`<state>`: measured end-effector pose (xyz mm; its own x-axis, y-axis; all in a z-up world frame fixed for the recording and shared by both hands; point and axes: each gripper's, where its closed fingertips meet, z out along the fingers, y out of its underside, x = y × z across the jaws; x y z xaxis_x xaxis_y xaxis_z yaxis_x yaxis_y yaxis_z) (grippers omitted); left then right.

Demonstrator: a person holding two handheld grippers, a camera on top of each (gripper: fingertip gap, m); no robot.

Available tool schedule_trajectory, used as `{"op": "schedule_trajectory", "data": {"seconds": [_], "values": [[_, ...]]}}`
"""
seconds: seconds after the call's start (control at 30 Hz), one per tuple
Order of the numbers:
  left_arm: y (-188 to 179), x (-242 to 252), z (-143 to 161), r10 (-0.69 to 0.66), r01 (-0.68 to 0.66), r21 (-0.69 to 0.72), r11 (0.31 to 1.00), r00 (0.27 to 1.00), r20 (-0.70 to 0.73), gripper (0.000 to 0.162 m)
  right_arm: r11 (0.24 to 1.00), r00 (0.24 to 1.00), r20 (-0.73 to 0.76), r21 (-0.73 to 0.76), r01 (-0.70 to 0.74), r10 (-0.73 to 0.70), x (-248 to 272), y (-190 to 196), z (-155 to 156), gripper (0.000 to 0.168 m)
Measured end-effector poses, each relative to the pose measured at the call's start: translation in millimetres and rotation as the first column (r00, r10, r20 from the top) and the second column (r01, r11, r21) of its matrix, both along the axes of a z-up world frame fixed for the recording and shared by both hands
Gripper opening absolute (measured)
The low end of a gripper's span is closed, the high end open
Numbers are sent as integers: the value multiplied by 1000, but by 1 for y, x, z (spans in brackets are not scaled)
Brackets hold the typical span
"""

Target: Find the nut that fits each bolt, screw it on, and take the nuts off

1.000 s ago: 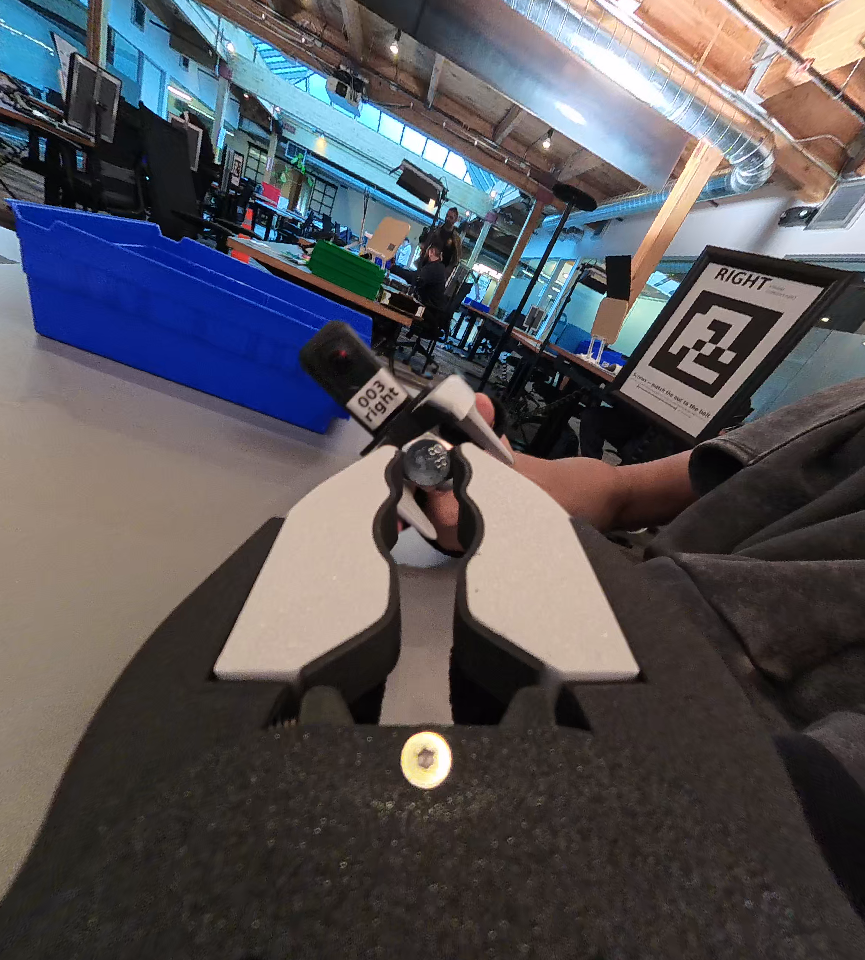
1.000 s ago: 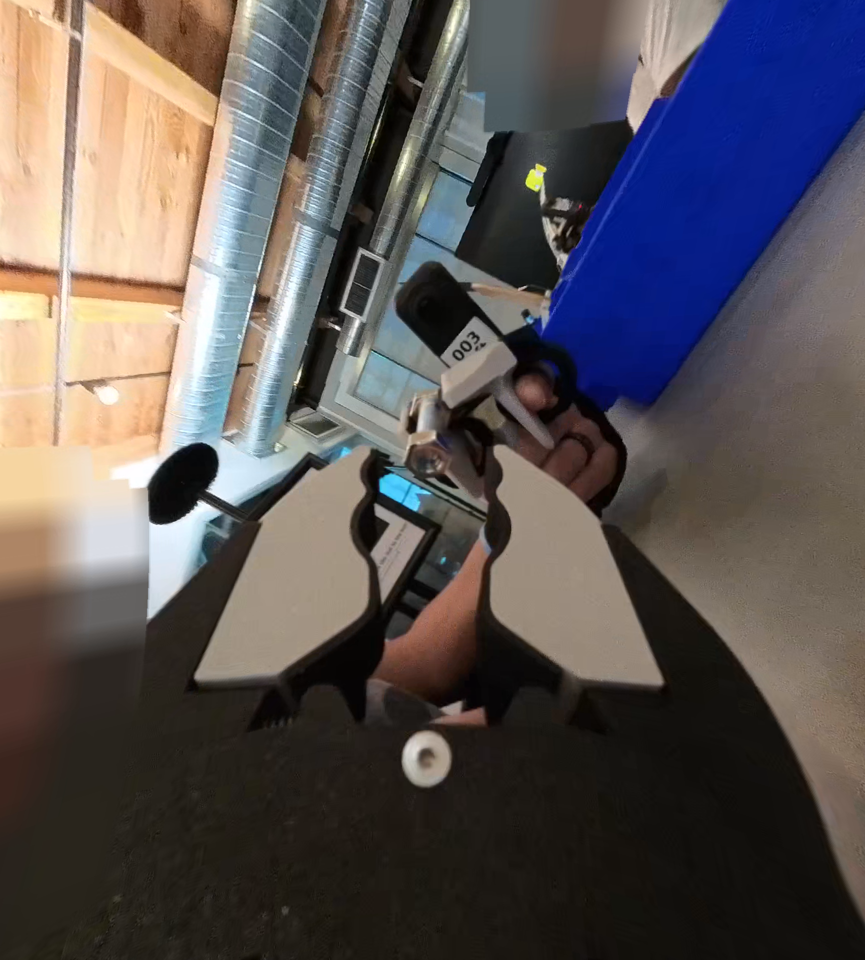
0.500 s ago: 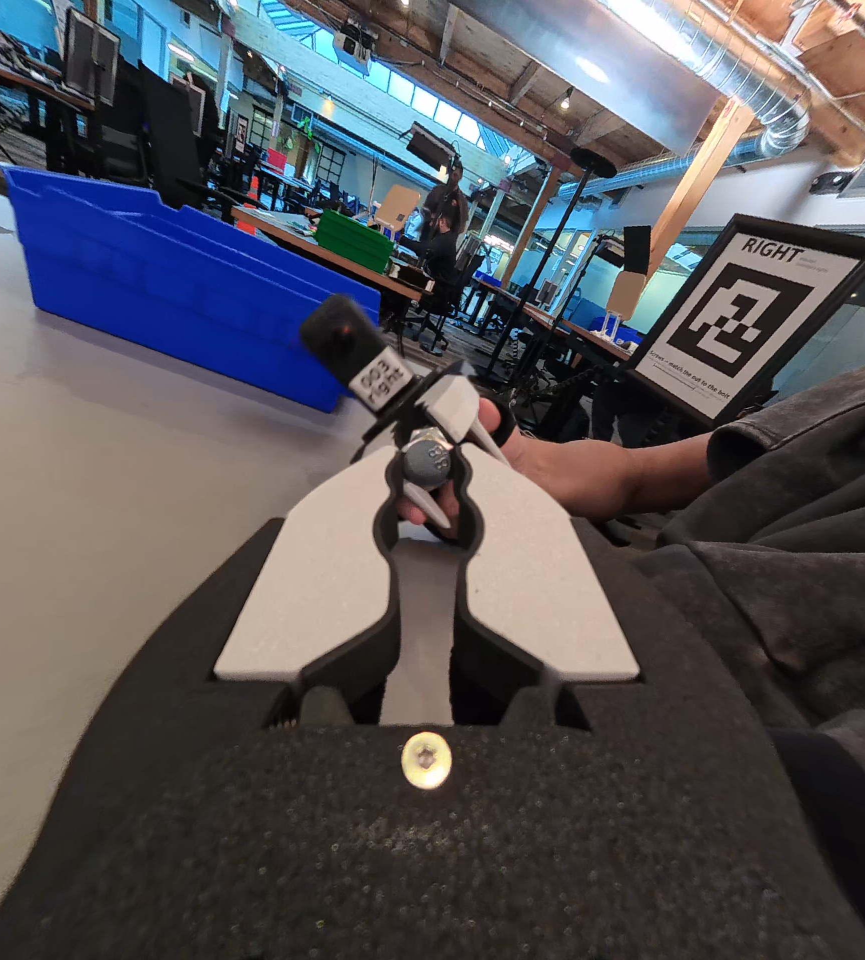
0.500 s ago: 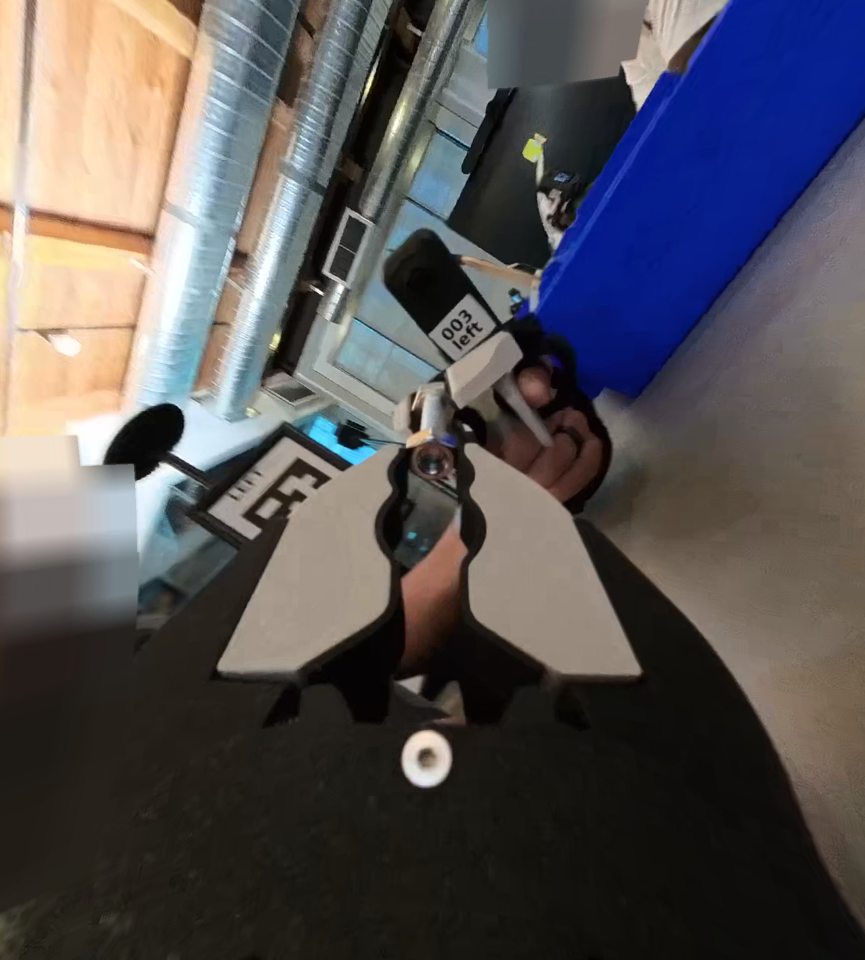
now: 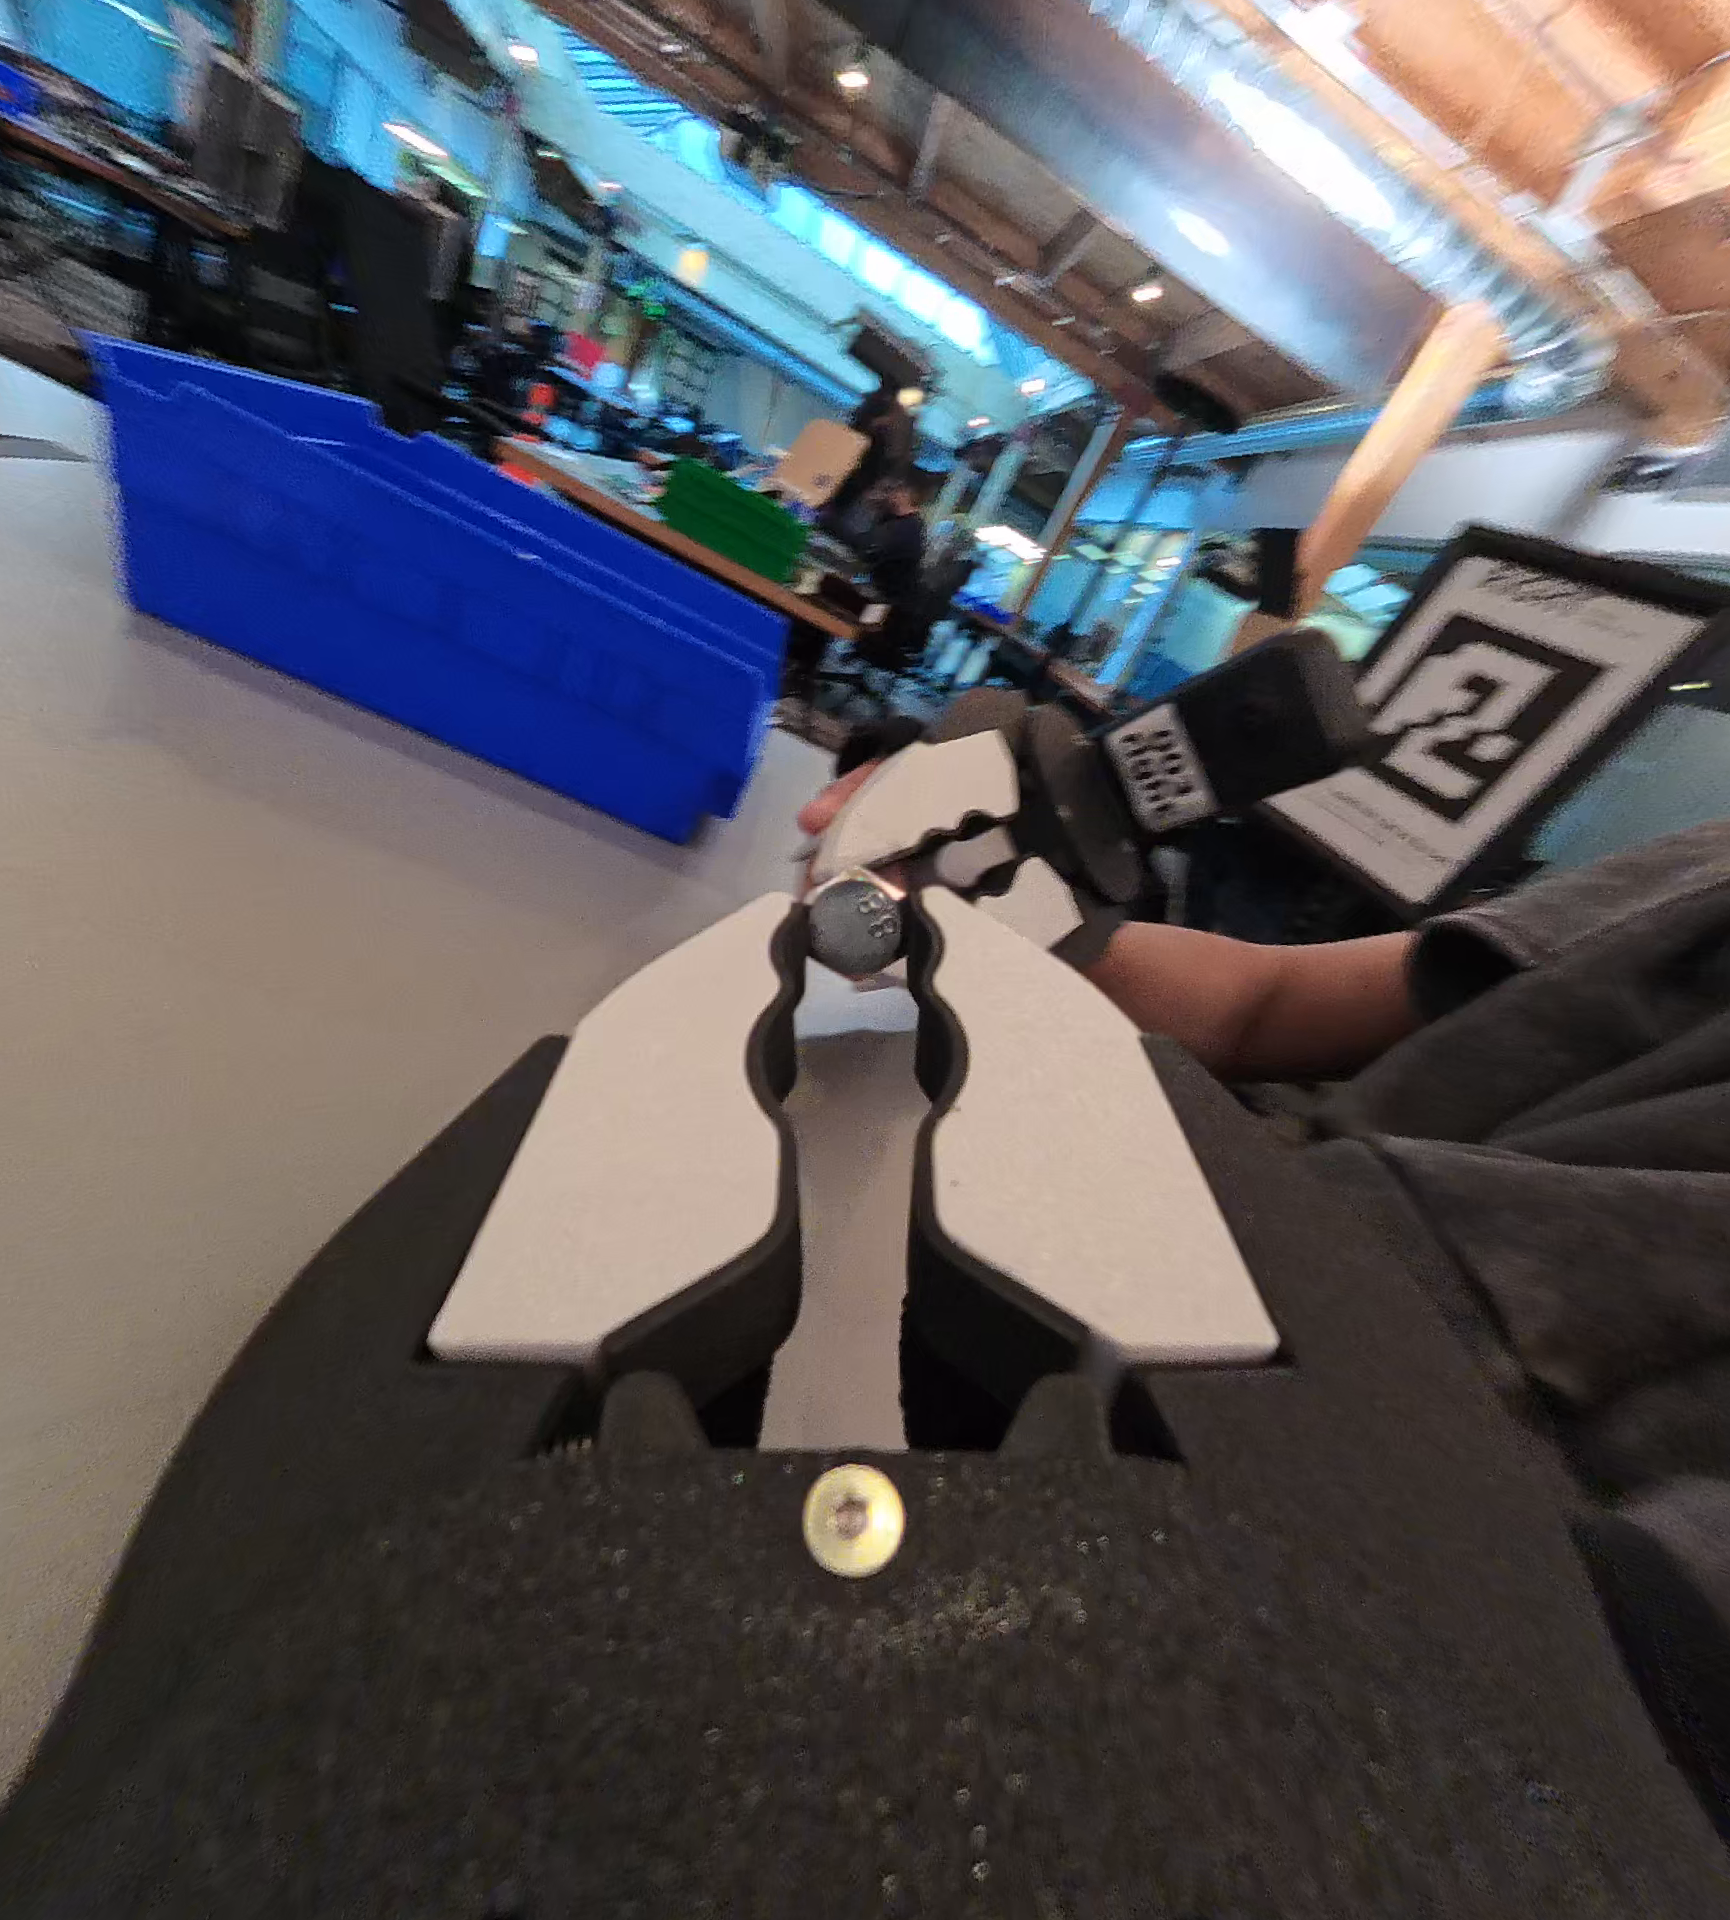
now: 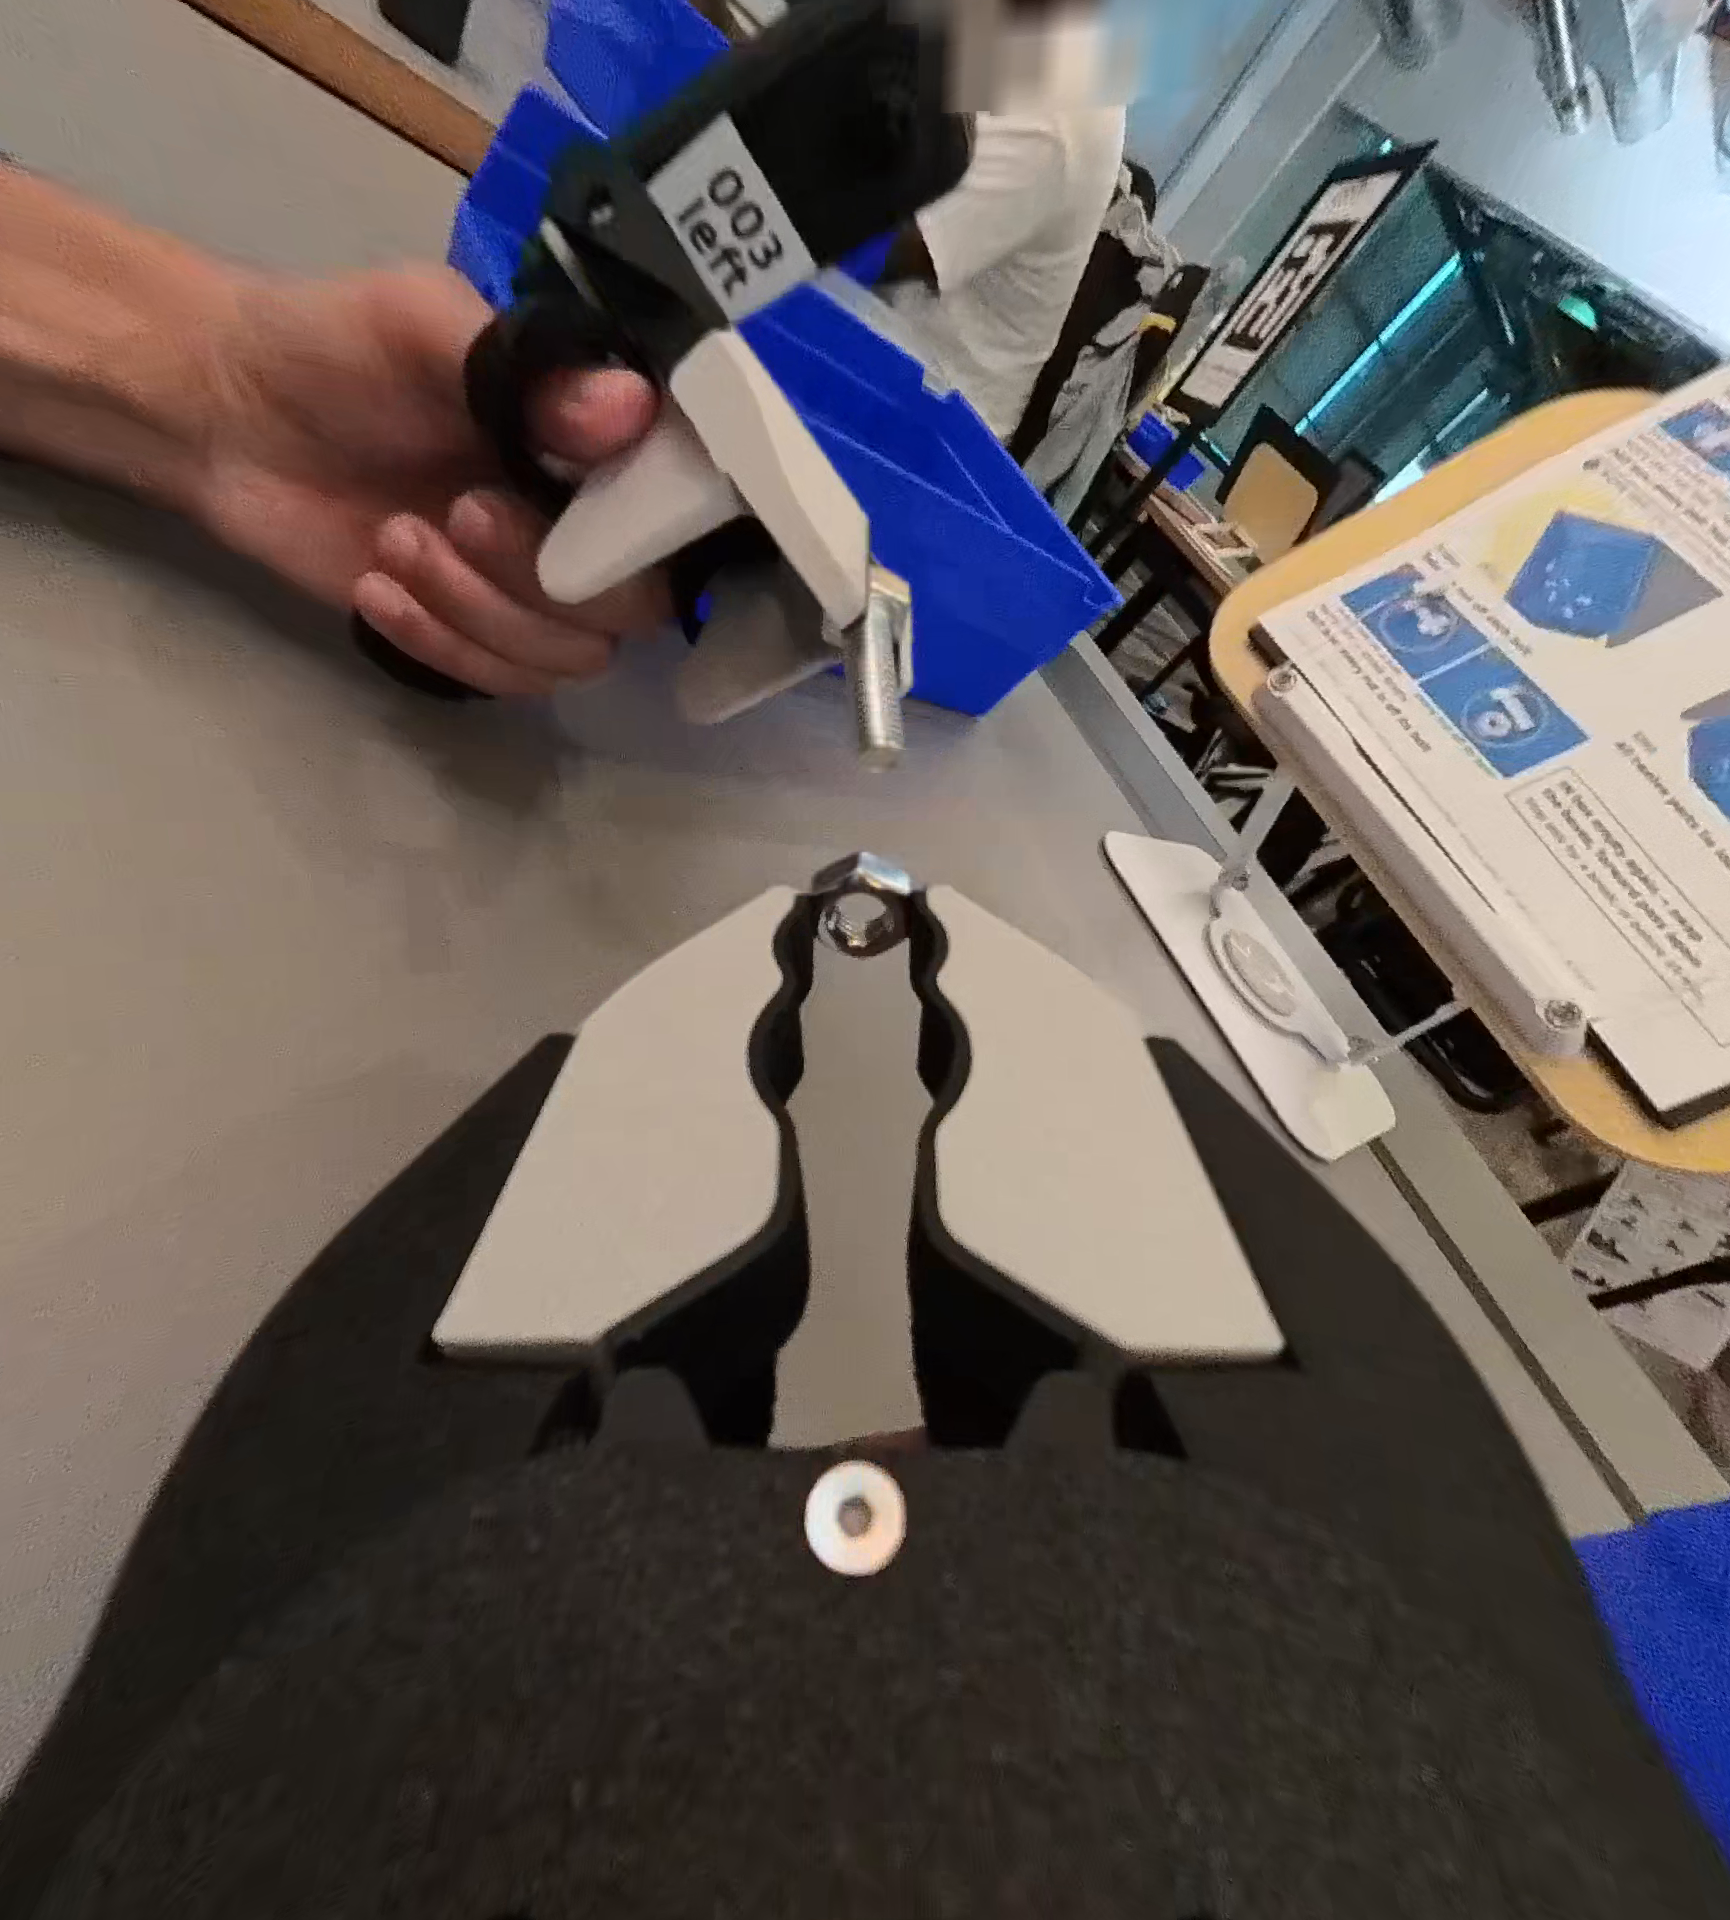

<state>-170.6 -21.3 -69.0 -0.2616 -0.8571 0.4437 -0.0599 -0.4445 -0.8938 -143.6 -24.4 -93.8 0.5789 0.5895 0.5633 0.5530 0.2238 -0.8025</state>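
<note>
My right gripper (image 6: 856, 925) fingers pinch one nut (image 6: 858, 918); at 12 o'clock, apart from it, my left gripper (image 5: 856, 925) clamps one bolt (image 6: 877, 681) by its head. One blue bin (image 5: 425, 582) sits on the desk (image 5: 113, 935) at 10 o'clock, an instruction sheet (image 6: 1609, 665) at 2.
</note>
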Motion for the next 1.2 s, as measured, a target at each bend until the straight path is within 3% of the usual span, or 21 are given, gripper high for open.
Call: {"op": "schedule_trajectory", "data": {"seconds": [0.13,0.27,0.4,0.47,0.53,0.6,0.67,0.73,0.83,1.03,1.13,1.2], "values": [[36,7,-30,313,-283,178,942,934,-172,17,988,992,-68,-114,100,-108,14,15,-11,18],[37,9,-30,394,-343,269,900,905,-163,17,974,978,-146,-191,122,-151,19,17,-3,18],[35,12,-36,392,-332,281,901,900,-193,17,973,936,-281,-150,177,-213,59,9,73,18],[34,13,-37,376,-318,272,908,905,-200,18,942,897,-286,-111,317,-336,115,9,116,18],[35,13,-38,374,-316,263,912,904,-208,18,870,842,-241,-238,431,-483,183,15,125,18],[34,14,-39,368,-310,261,914,905,-213,18,732,772,-127,-443,517,-622,252,29,95,18],[34,15,-40,364,-304,262,916,904,-225,18,539,721,58,-623,566,-690,306,44,41,18],[33,16,-41,362,-299,268,916,903,-230,18,359,654,236,-679,640,-719,352,56,-7,18],[33,16,-42,363,-298,270,916,901,-236,18,148,564,455,-674,724,-689,394,64,-57,19],[32,15,-41,346,-289,250,924,910,-228,17,-59,499,595,-678,733,-630,412,70,-95,19],[30,15,-40,332,-278,241,930,915,-227,18,-52,499,592,-675,736,-634,414,75,-93,19],[28,16,-40,317,-263,240,935,921,-226,18,-56,497,592,-676,735,-634,416,74,-91,29]]}}
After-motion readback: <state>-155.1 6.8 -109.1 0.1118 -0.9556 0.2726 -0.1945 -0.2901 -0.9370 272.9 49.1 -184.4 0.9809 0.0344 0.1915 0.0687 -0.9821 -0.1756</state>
